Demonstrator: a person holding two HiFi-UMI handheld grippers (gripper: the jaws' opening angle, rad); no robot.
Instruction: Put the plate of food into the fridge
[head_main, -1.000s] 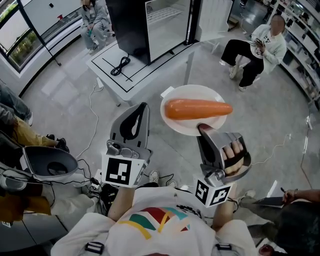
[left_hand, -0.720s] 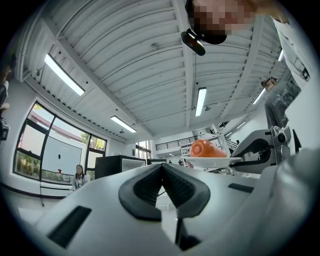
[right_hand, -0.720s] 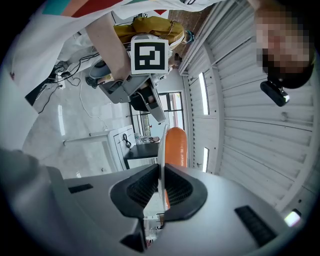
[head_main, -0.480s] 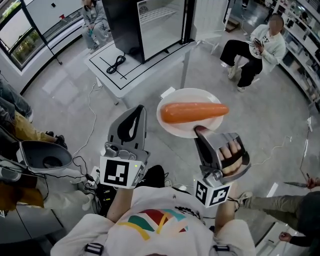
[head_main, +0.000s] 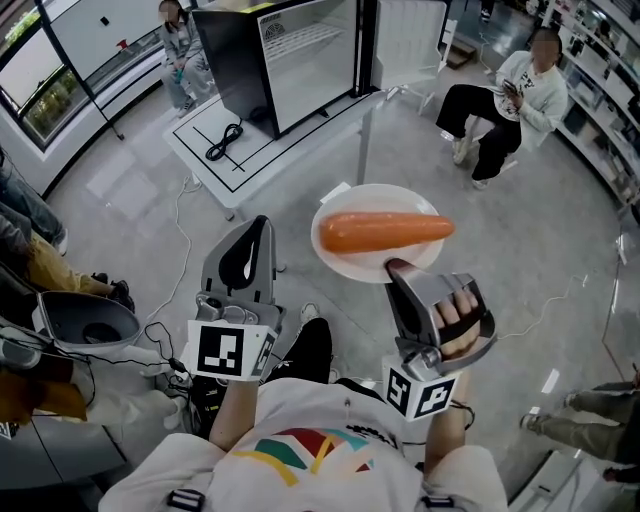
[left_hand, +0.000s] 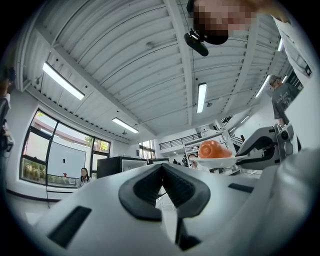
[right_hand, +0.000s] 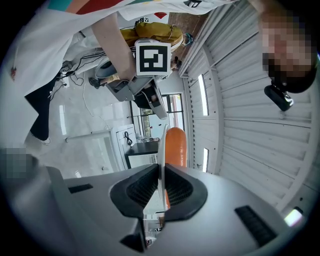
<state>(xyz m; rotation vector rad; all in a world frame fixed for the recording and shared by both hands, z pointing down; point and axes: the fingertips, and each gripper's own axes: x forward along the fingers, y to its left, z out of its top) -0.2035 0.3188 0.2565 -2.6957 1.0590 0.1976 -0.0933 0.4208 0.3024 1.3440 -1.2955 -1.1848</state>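
A white plate (head_main: 345, 258) with a long orange carrot (head_main: 385, 231) on it hangs in the air, held level. My right gripper (head_main: 392, 267) is shut on the plate's near rim; in the right gripper view the plate (right_hand: 162, 150) shows edge-on between the pads with the carrot (right_hand: 176, 145) beyond. My left gripper (head_main: 255, 228) is shut and empty, to the left of the plate; in the left gripper view its pads (left_hand: 161, 185) touch, and the plate (left_hand: 220, 159) shows at the right. The black fridge (head_main: 270, 60) stands on a white table (head_main: 300, 125) ahead, its door open.
A black cable (head_main: 224, 140) lies on the table left of the fridge. A seated person (head_main: 505, 100) is at the far right, another person (head_main: 180, 45) at the far left. Cables and a grey chair (head_main: 85, 322) sit on the floor at left.
The view has shifted: the fridge and table now sit lower and further left in the head view. The plate and both grippers moved slightly left. Both grips unchanged.
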